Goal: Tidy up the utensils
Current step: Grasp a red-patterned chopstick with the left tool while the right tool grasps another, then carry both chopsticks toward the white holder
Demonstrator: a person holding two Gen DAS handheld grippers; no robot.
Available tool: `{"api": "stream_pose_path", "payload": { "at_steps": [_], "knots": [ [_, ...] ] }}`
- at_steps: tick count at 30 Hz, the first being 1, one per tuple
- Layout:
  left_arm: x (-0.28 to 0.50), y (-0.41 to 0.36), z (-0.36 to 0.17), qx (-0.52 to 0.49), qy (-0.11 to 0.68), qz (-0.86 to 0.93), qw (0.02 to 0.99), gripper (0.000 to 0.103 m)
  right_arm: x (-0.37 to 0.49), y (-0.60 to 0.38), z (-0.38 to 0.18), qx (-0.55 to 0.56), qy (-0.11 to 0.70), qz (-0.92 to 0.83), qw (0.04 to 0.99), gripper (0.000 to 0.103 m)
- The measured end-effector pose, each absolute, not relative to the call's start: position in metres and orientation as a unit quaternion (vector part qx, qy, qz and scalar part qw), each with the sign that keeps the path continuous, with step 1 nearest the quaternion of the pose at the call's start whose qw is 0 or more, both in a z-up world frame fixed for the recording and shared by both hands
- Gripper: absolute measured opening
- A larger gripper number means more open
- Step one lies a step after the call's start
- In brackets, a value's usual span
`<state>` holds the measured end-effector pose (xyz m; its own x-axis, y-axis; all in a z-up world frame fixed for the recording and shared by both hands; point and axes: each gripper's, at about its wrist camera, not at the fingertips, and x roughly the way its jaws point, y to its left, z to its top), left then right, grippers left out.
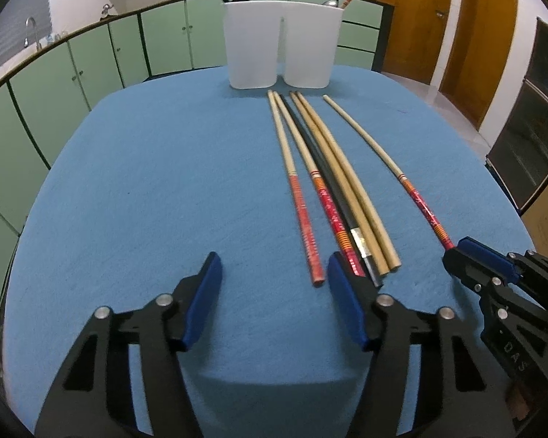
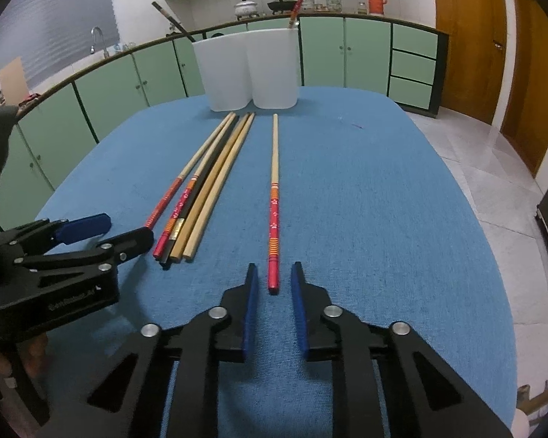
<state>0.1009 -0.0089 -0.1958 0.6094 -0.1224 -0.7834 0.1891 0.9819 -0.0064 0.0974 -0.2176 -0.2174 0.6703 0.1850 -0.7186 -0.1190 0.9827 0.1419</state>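
Now, right tongs (image 2: 272, 277) narrowly parted around the red butt of the lone chopstick (image 2: 274, 197), pads not yet pressing. Left tongs (image 1: 274, 273) half open, empty, red-handled chopstick (image 1: 303, 215) just inside the right pad; bundle (image 1: 343, 197) beyond it. White holder (image 1: 281, 43) far ahead on the tabletop (image 1: 146, 182). Judgement: centre each stick, close near the butt, lift level, avoid nudging neighbours.

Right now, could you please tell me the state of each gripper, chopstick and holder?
Left gripper: open, red-handled chopstick end between its jaws.
Right gripper: open, straddling lone chopstick.
Chopstick bundle: lying flat, side by side.
Holder: upright, a chopstick leaning in each compartment.
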Motion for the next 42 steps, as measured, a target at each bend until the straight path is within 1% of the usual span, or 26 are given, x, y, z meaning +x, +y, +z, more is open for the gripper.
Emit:
{"api": "stream_pose_path", "payload": {
  "at_steps": [1,2,4,5,7,8,9,12,16,23,31,37,42],
  "knots": [
    [0.101,-0.01,-0.196,0.039,0.433,-0.089,0.896,0.048,0.098,-0.219,-0.218,0.044,0.398,0.082,0.913,0.012],
    [0.1,-0.012,-0.195,0.038,0.432,-0.093,0.896,0.046,0.098,-0.22,-0.218,0.044,0.398,0.081,0.913,0.01],
    [0.098,-0.016,-0.195,0.041,0.43,-0.102,0.896,0.033,0.098,-0.22,-0.217,0.044,0.398,0.078,0.913,0.009],
    [0.097,-0.018,-0.195,0.043,0.429,-0.104,0.896,0.029,0.098,-0.219,-0.217,0.043,0.398,0.077,0.913,0.006],
    [0.095,-0.023,-0.195,0.046,0.427,-0.114,0.896,0.015,0.098,-0.219,-0.217,0.043,0.398,0.077,0.913,0.006],
    [0.094,-0.025,-0.195,0.048,0.426,-0.116,0.896,0.01,0.098,-0.22,-0.217,0.044,0.399,0.077,0.913,0.006],
    [0.094,-0.026,-0.195,0.05,0.426,-0.118,0.896,0.007,0.098,-0.22,-0.217,0.047,0.399,0.078,0.912,0.006],
    [0.092,-0.022,-0.191,0.046,0.426,-0.121,0.895,0.007,0.097,-0.223,-0.213,0.051,0.399,0.08,0.912,0.006],
    [0.085,-0.013,-0.171,0.051,0.4,-0.112,0.908,0.007,0.093,-0.227,-0.196,0.046,0.385,0.081,0.918,0.006],
    [0.074,0.004,-0.115,0.051,0.338,-0.106,0.934,0.006,0.085,-0.236,-0.143,0.023,0.335,0.086,0.938,0.006],
    [0.085,0.015,-0.05,0.027,0.277,-0.12,0.953,0.005,0.093,-0.248,-0.076,0.026,0.28,0.107,0.954,0.006],
    [0.1,0.013,-0.017,0.014,0.251,-0.134,0.959,0.005,0.11,-0.255,-0.032,0.042,0.251,0.13,0.958,0.006],
    [0.108,0.008,0.002,0.007,0.238,-0.146,0.96,0.005,0.126,-0.258,-0.01,0.044,0.243,0.148,0.958,0.006]
  ]
}}
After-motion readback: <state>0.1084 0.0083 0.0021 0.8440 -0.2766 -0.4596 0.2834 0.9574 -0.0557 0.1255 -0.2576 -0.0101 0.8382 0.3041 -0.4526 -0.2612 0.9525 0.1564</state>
